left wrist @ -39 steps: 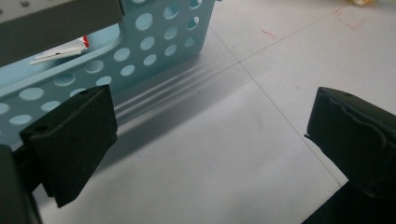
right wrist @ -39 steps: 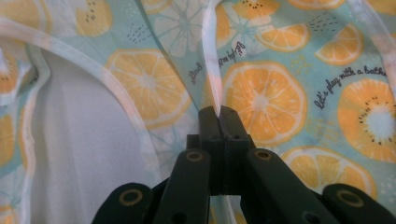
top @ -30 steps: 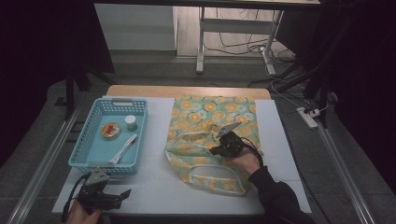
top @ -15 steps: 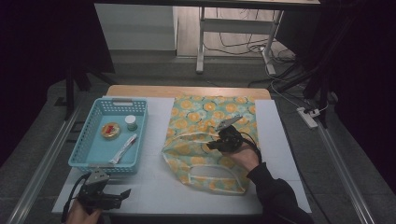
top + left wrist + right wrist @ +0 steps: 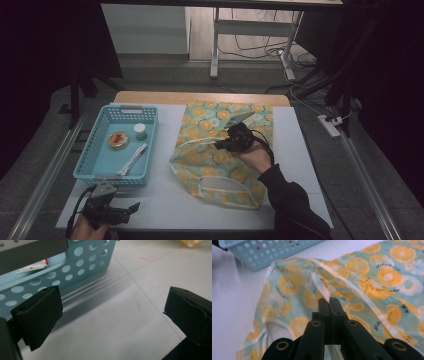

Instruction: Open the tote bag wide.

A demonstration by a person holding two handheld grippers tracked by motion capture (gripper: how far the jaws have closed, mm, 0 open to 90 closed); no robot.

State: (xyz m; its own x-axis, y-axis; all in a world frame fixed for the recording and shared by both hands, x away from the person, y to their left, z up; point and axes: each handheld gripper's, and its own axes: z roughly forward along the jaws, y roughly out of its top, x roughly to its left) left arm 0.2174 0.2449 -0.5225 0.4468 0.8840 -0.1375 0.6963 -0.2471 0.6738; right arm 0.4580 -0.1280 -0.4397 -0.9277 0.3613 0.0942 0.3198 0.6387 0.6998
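A white surface [image 5: 165,200] with a wooden far edge stands in a dark room, cables on the floor beyond. The fruit-print bag [image 5: 220,160] lies at its centre, a blue basket [image 5: 92,160] at 9 o'clock from it. The right gripper [image 5: 329,301] is pressed together on the bag's white strap [image 5: 319,282] — the left gripper [image 5: 132,207], at 7 o'clock, is spread and holds nothing.

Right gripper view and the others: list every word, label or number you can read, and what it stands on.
Bag: small dark script printed beside the orange slices, too blurred to read.
Sachet in the basket: any print too small to read.
Round tin and small bottle: labels too small to read.
Nothing else legible.
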